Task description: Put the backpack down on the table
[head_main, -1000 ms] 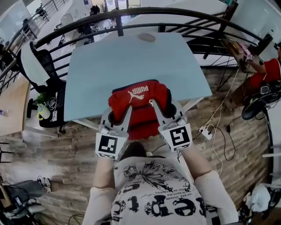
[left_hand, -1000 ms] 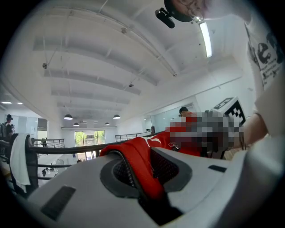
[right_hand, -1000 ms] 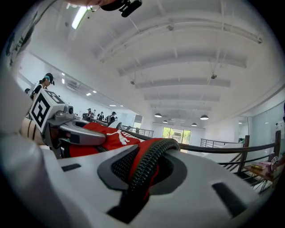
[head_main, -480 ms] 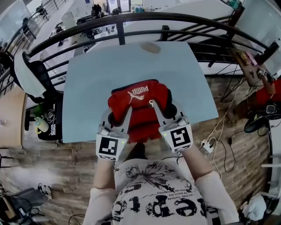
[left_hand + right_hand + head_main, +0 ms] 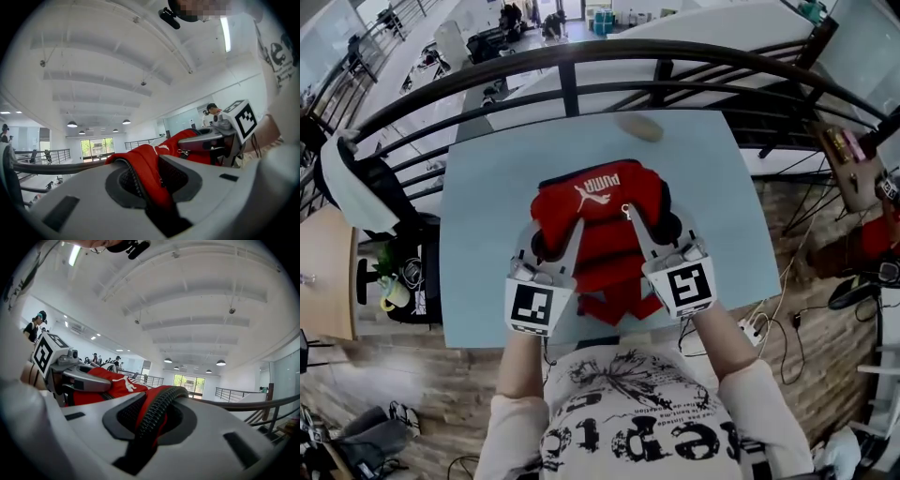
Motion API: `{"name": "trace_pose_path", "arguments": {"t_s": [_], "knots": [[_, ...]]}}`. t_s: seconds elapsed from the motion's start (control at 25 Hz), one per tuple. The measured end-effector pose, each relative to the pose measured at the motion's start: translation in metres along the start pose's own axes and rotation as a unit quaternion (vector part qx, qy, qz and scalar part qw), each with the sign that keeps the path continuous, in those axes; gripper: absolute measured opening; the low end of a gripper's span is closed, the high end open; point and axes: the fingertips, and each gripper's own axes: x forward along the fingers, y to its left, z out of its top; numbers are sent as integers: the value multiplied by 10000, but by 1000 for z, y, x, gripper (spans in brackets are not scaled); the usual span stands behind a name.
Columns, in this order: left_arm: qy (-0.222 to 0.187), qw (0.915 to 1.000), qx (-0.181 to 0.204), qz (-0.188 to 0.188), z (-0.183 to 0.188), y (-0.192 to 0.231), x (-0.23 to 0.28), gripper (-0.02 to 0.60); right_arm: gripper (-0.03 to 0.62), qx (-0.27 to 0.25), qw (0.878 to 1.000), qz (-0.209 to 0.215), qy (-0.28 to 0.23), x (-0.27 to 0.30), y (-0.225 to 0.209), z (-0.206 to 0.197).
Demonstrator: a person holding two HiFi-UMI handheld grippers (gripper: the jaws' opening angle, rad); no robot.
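A red backpack (image 5: 598, 214) with a white logo hangs over the pale blue table (image 5: 487, 187), its red straps dangling near the front edge. My left gripper (image 5: 546, 246) is shut on the backpack's left side; in the left gripper view red fabric and a zip (image 5: 140, 183) are pinched between the jaws. On the other side my right gripper (image 5: 661, 225) is shut on the backpack's right edge, and the right gripper view shows a black ribbed edge with red cloth (image 5: 152, 420) clamped there. Whether the backpack touches the table cannot be told.
A black railing (image 5: 609, 56) curves behind the table. A small tan object (image 5: 639, 128) lies at the table's far edge. An office chair (image 5: 361, 187) stands at the left, cables and a power strip (image 5: 759, 328) on the wooden floor at the right.
Both grippers and the backpack have moved forward, from over the table's front edge to above its middle. The grip on both sides is unchanged.
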Motion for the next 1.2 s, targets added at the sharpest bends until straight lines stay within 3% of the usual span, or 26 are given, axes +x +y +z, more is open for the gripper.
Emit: {"name": "trace_pose_path", "arguments": {"t_s": [0.28,0.6,0.72,1.0,1.2], "knots": [[-85,9999,-48,43,-22,55,51,80,58,-134,9999,16,-19,74,-23,-15],[-82,9996,-226,111,-69,97,108,80,58,-67,9997,123,215,143,-47,-61],[-289,9993,-157,170,-89,111,128,80,58,-42,9994,146,301,164,-55,-79],[-15,9994,-305,154,-136,125,161,80,60,74,9988,163,465,197,-66,-127],[106,9983,-554,142,-151,129,168,80,62,159,9985,144,508,206,-67,-144]]}}
